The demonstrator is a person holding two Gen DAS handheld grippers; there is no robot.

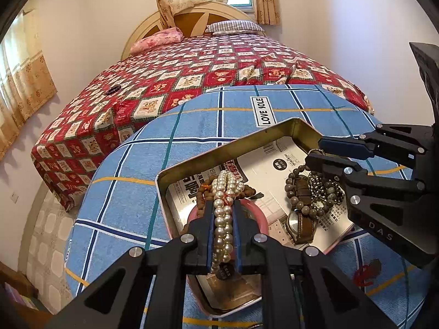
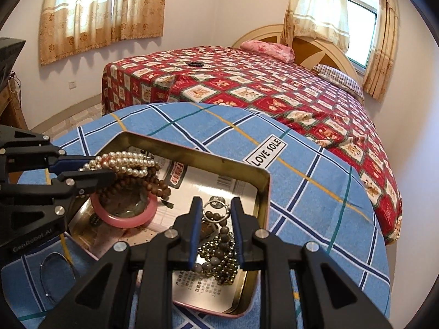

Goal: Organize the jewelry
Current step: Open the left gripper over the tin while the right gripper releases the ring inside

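Note:
An open tin (image 1: 219, 148) (image 2: 192, 150), gold inside and pink outside, lies on the round table. My left gripper (image 1: 223, 205) (image 2: 105, 168) is shut on a pearl strand (image 1: 223, 219) (image 2: 126, 161), hanging over a pink bangle (image 1: 262, 215) (image 2: 123, 220) and brown wooden beads (image 2: 162, 186). My right gripper (image 2: 216, 201) (image 1: 315, 152) reaches into the tin's other end, shut on a metal ring (image 2: 215, 208). Grey beads (image 1: 295, 176) (image 2: 214, 260) and a ball chain (image 2: 223, 257) trail from the ring. A brown-strapped watch (image 1: 300, 224) lies beside them.
The blue checked tablecloth (image 1: 131, 192) (image 2: 301, 192) covers the table. A thin wire hoop (image 2: 55, 274) lies on it left of the tin. Behind stands a bed with a red quilt (image 1: 192, 68), a dark bracelet (image 2: 196, 63) on it.

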